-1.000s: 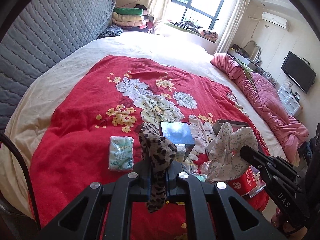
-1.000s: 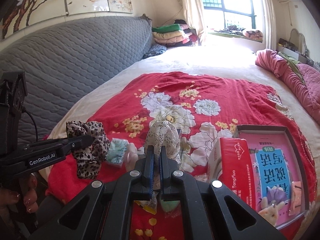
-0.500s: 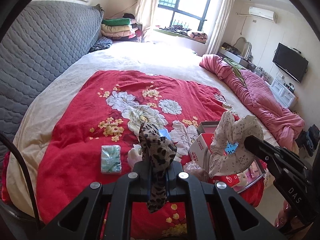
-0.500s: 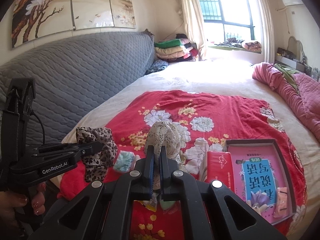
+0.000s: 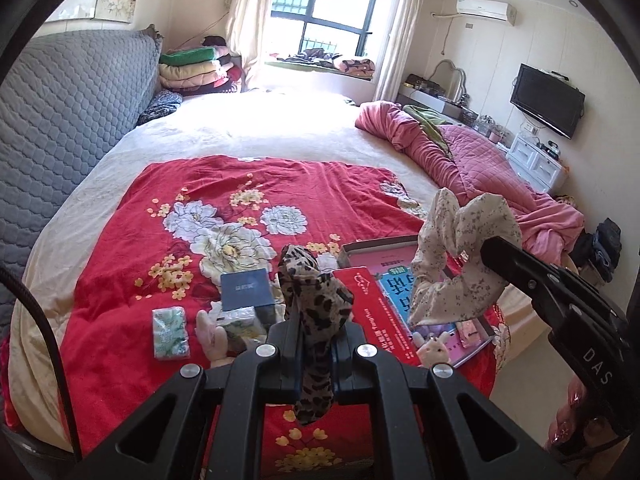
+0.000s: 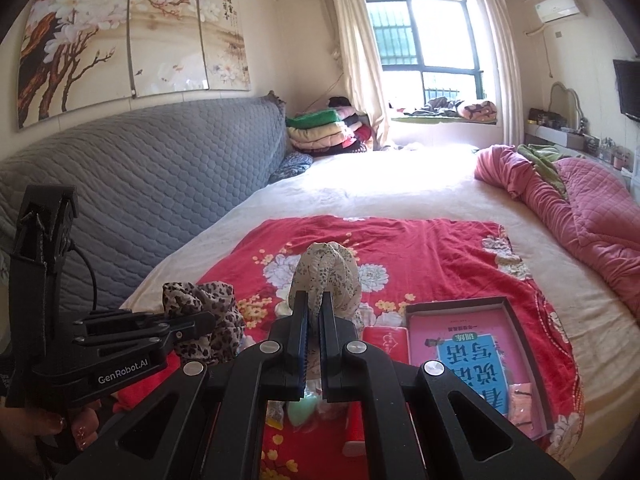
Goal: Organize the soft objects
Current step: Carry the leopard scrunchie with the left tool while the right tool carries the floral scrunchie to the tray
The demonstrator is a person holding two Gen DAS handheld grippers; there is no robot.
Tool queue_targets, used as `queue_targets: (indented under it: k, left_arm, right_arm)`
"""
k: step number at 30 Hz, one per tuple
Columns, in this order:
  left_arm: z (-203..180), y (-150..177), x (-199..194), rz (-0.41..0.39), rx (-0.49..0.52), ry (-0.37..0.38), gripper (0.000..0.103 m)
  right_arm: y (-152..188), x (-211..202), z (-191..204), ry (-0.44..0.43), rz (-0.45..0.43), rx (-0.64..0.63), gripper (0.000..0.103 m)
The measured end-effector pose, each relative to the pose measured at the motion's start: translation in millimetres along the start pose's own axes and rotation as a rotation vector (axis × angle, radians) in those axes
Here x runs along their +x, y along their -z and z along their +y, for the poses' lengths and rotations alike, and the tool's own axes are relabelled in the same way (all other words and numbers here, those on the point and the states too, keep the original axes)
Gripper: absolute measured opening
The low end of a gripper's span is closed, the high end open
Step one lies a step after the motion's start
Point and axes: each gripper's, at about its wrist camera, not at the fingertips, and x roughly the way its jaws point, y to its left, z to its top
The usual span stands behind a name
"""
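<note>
1. holding a leopard-print scrunchie (image 5: 316, 312) in my left gripper (image 5: 314, 344), jaws clamped narrow on the fabric, a tail of it hanging below the fingers.
2. my right gripper (image 6: 314, 340) pinches a cream floral scrunchie (image 6: 326, 276), jaws nearly together on it, the loop bunched above the fingertips.
3. both scrunchies sit lifted off the red floral blanket (image 5: 120, 272), which lies on the near part of the bed.
4. on the blanket below i see a green tissue pack (image 5: 170, 332), a dark blue box (image 5: 246, 290), a red box (image 5: 380, 316) and an open tray holding a pink and blue book (image 6: 472, 356).
5. the tissue pack lies apart to the left of the blue box; the red box lies just beside the tray.
6. a pink quilt (image 5: 472, 164) is heaped along the far right edge of the bed.
</note>
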Motion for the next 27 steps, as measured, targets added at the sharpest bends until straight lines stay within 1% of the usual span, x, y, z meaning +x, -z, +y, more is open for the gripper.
queue_targets:
  k: [2, 7, 10, 17, 21, 27]
  left_arm:
    - [-11, -2, 5, 0.015, 0.003, 0.034, 0.009]
    - [-37, -3, 19, 0.04, 0.039, 0.063, 0.01]
    - [-50, -3, 27, 0.046, 0.068, 0.069, 0.009]
    - [-84, -1, 56, 0.096, 0.123, 0.101, 0.009]
    - [-99, 2, 73, 0.131, 0.137, 0.122, 0.01]
    - [-115, 4, 98, 0.177, 0.155, 0.132, 0.009]
  right_arm:
    - [0, -5, -9, 0.016, -0.006, 0.009, 0.005]
    - [2, -16, -36, 0.056, -0.019, 0.051, 0.005]
    - [4, -22, -51, 0.082, -0.023, 0.067, 0.005]
    - [13, -31, -87, 0.136, -0.031, 0.108, 0.005]
    - [20, -32, -106, 0.156, -0.029, 0.144, 0.004]
    - [33, -35, -133, 0.197, -0.027, 0.188, 0.004]
